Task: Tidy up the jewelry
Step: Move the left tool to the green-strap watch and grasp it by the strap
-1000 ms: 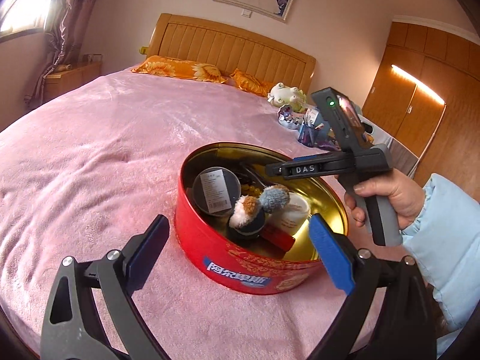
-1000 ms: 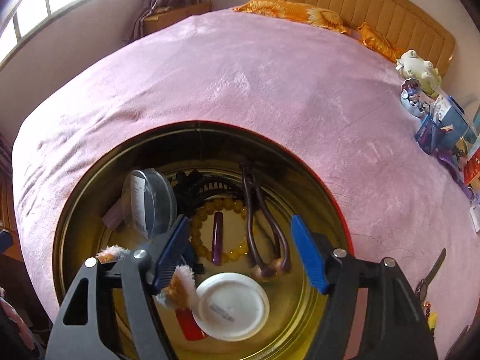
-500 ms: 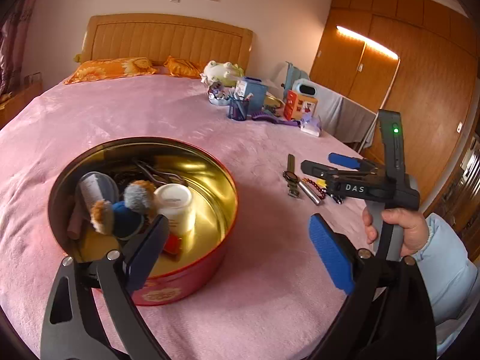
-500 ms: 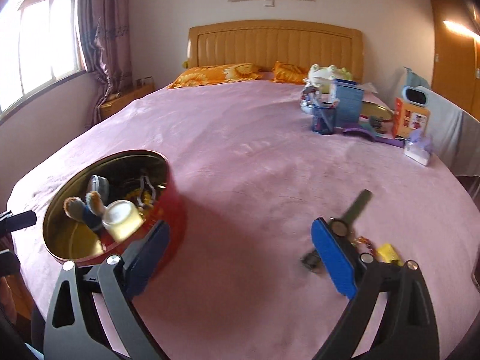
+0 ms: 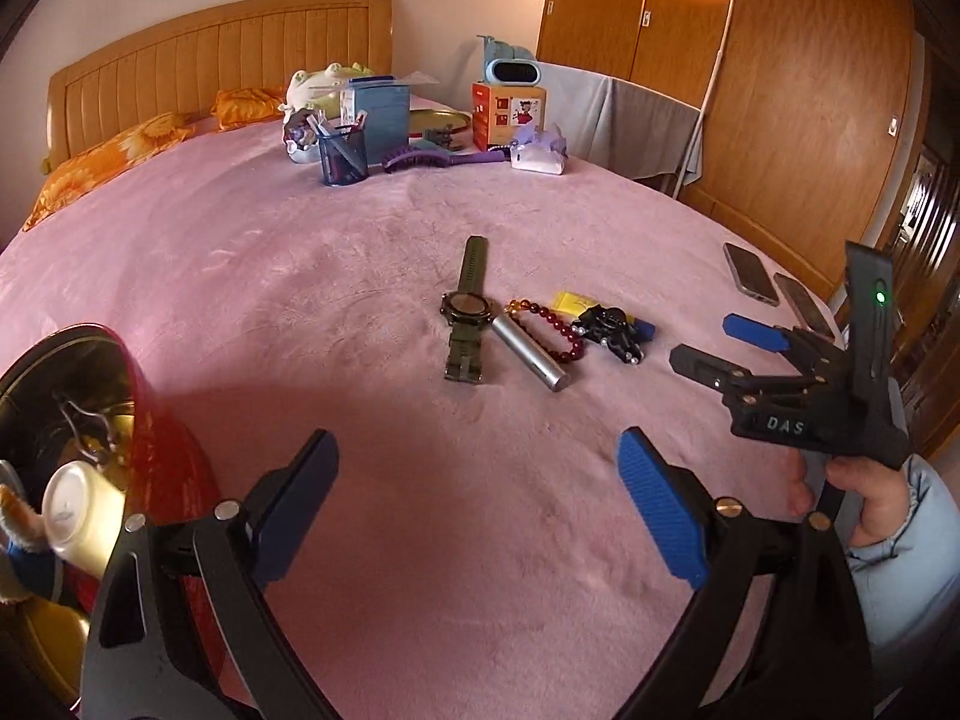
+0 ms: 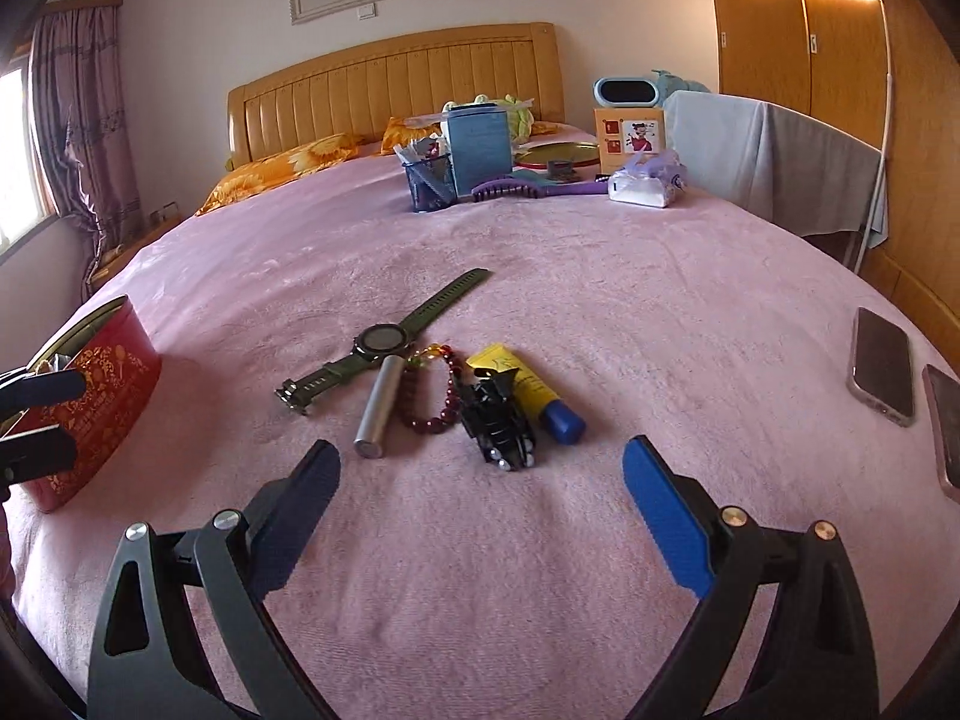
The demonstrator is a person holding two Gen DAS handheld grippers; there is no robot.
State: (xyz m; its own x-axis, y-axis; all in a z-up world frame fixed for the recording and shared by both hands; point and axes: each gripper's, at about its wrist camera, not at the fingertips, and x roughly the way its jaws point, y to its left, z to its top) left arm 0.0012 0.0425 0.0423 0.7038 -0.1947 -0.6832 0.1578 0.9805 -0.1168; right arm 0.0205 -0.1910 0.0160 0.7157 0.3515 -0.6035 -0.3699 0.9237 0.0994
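Note:
A small pile lies on the pink bedspread: a green watch (image 5: pixel 465 312) (image 6: pixel 384 339), a silver tube (image 5: pixel 531 354) (image 6: pixel 378 414), a red bead bracelet (image 5: pixel 555 327) (image 6: pixel 447 399), a black hair clip (image 5: pixel 612 330) (image 6: pixel 498 420) and a yellow tube with a blue cap (image 6: pixel 534 390). My right gripper (image 6: pixel 480 480) (image 5: pixel 705 339) stands open and empty just short of the hair clip. My left gripper (image 5: pixel 480 480) is open and empty too, nearer than the watch. The red tin (image 5: pixel 162 456) (image 6: pixel 90 396) holding a white jar and other trinkets sits at the left.
Two phones (image 6: pixel 882 366) lie near the bed's right edge. At the far side stand a mesh pen cup (image 6: pixel 429 183), a blue box, a purple brush (image 6: pixel 510 189), a tissue pack and an orange box. A cloth-draped rack and a wooden wardrobe are at the right.
Both grippers swung right, away from the tin and toward the pile. The right gripper left the inside of the tin and its jaws widened. The tin slid to the left edge of both views.

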